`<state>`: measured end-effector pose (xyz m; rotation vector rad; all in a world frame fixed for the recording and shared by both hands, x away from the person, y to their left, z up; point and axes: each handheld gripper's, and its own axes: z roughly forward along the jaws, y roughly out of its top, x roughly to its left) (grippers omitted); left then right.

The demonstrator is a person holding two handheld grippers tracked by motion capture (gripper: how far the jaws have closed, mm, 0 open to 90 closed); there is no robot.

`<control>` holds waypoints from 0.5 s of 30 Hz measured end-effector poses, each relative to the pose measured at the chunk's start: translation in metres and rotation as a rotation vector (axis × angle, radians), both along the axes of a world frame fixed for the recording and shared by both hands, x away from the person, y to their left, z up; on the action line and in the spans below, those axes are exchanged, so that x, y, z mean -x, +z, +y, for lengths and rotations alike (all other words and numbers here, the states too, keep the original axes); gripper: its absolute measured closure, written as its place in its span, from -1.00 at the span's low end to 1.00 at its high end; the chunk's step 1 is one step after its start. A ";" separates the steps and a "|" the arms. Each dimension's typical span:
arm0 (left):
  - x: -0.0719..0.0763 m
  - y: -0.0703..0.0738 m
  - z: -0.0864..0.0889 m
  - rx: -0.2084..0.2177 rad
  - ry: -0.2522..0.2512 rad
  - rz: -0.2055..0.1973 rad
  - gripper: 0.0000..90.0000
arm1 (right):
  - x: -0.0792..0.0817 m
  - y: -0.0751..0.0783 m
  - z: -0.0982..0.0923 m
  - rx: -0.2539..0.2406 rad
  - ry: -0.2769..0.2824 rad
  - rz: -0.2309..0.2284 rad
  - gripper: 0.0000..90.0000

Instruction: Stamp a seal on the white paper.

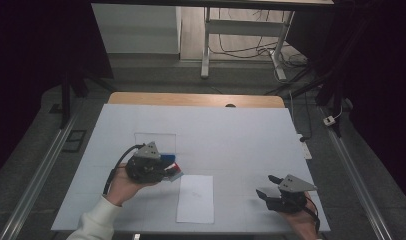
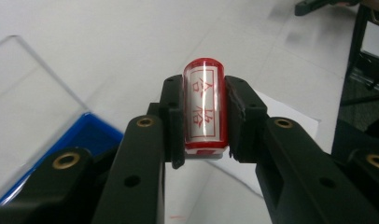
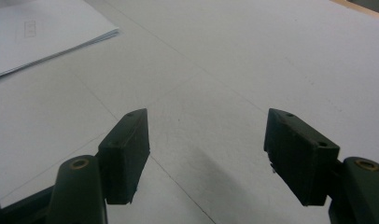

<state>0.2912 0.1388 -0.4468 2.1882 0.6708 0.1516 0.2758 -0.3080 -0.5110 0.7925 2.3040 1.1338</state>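
Pinching a red stamp (image 2: 204,109) w/ my left gripper (image 1: 167,169), pads pressed on both its sides, red characters on its label facing the cam. It's held off the white table (image 1: 231,135), just beside the blue ink pad tray (image 2: 87,135) and its clear lid (image 2: 24,112), near the paper sheet (image 1: 195,198). My right gripper (image 1: 269,186) sits low over bare table, jaws spread wide, nothing btwn them.

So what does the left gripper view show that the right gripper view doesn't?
Left gripper view: the left gripper shut on a red stamp printed with red characters, beside a clear-lidded blue tray. Right gripper view: the right gripper open with nothing between its jaws. Both share the white table cover and the paper sheets.
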 end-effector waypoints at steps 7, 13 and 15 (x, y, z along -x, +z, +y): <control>0.006 -0.006 -0.022 -0.011 -0.053 0.010 0.56 | 0.000 0.000 0.000 0.001 0.002 -0.001 -0.32; 0.010 -0.008 -0.035 -0.025 -0.090 0.008 0.56 | 0.000 0.000 -0.001 -0.003 -0.001 0.000 -0.31; 0.011 -0.009 -0.037 -0.024 -0.098 0.010 0.56 | 0.001 0.000 -0.001 0.005 -0.003 -0.002 -0.31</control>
